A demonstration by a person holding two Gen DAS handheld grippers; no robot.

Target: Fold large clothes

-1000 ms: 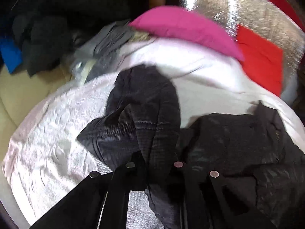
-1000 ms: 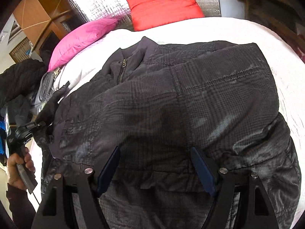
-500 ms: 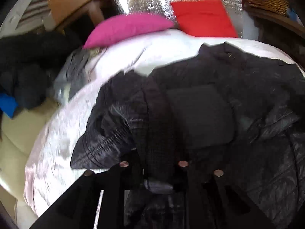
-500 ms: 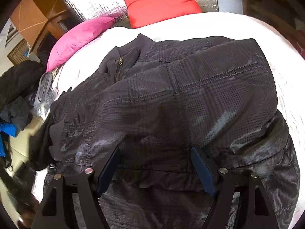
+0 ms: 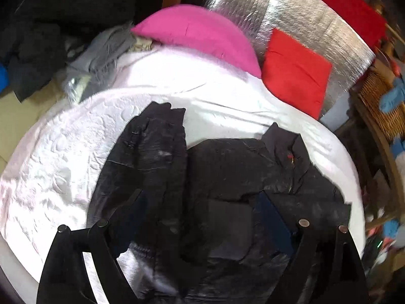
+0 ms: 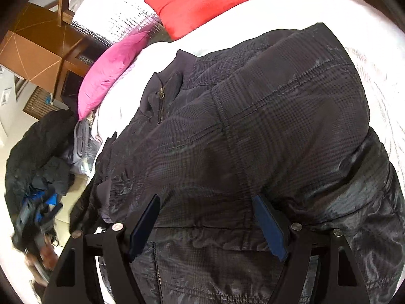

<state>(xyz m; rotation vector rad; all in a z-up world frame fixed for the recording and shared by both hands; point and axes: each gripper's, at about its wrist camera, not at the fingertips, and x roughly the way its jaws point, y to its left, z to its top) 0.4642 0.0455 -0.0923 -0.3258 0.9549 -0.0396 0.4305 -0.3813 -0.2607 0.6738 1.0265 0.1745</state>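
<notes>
Left gripper jaws opening, nothing clamped; right gripper wide, empty, over dark jacket on white bedspread. Pink pillow, red cushion beyond.

Silver quilted headboard behind white bed; wooden furniture beside.
</notes>
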